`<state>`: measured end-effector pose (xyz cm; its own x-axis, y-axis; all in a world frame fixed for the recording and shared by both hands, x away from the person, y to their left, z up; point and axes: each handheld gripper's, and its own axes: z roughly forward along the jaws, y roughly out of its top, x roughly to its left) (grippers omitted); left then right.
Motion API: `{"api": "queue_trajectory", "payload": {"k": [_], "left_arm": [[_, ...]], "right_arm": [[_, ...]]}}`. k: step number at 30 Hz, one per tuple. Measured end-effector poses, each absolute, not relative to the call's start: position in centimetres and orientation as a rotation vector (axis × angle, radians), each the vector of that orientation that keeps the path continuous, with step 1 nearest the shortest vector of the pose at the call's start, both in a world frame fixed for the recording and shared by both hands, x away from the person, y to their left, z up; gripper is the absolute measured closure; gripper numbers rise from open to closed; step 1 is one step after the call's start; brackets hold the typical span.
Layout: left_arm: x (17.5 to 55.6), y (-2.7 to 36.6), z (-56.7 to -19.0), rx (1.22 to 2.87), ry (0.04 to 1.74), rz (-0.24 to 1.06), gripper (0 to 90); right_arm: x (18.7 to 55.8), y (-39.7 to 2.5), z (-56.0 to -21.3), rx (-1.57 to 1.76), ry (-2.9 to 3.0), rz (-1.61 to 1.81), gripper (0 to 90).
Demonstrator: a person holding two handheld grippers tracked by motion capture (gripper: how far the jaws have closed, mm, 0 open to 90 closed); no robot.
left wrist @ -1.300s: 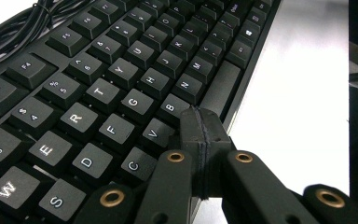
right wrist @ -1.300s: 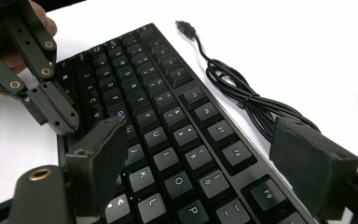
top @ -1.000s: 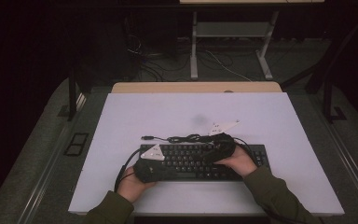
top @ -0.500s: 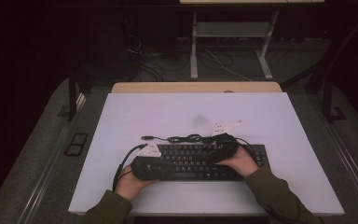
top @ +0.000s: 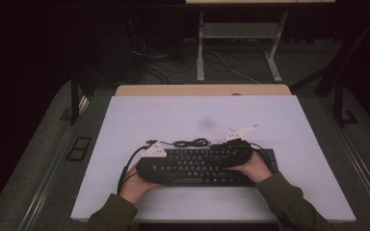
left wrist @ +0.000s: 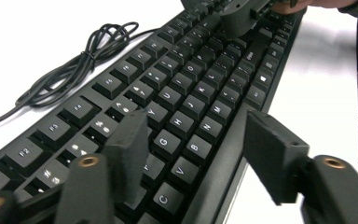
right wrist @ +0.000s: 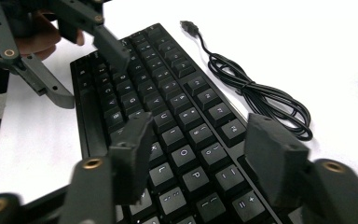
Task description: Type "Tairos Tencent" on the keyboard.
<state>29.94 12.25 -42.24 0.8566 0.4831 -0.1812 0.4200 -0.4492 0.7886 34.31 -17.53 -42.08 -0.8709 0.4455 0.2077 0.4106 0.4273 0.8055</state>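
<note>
Black keyboard [top: 207, 166] lies on the counter [top: 279, 120]; both tongs, left [left wrist: 196, 154] and right [right wrist: 200, 154], hover released over its ends.

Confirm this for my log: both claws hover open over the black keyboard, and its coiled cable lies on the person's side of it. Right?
Not quite. The coiled black cable lies beyond the black keyboard, on the far side from the person, as the high view shows. Both the left claw and right claw are open over it.

surface [top: 289, 120] white, lying bare toward far edge | wooden strip [top: 202, 90] showing along far edge | metal frame legs [top: 201, 53] standing behind | loose cables [top: 231, 67] lying on floor [top: 38, 159]
</note>
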Motion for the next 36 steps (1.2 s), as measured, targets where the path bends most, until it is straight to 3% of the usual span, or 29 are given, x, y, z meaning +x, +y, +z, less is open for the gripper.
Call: {"api": "queue_trajectory", "payload": {"k": [13, 19, 25, 36], "left_arm": [[30.7, 12.0, -41.9, 2.064, 0.704, 0.146, 15.3], [31.0, 12.0, -41.7, 2.048, 0.711, 0.169, 11.0], [31.4, 11.6, -41.5, 2.041, 0.723, 0.167, 0.9], [32.1, 10.8, -41.0, 2.05, 0.707, 0.175, 0.2]], "right_arm": [[33.5, -18.5, -41.9, 0.759, 2.664, 1.456, 76.8], [32.9, -19.2, -41.8, 0.736, 2.685, 1.442, 88.2], [32.4, -20.2, -41.8, 0.753, 2.686, 1.456, 89.4], [31.4, -21.6, -41.8, 0.768, 2.68, 1.452, 89.3]]}}
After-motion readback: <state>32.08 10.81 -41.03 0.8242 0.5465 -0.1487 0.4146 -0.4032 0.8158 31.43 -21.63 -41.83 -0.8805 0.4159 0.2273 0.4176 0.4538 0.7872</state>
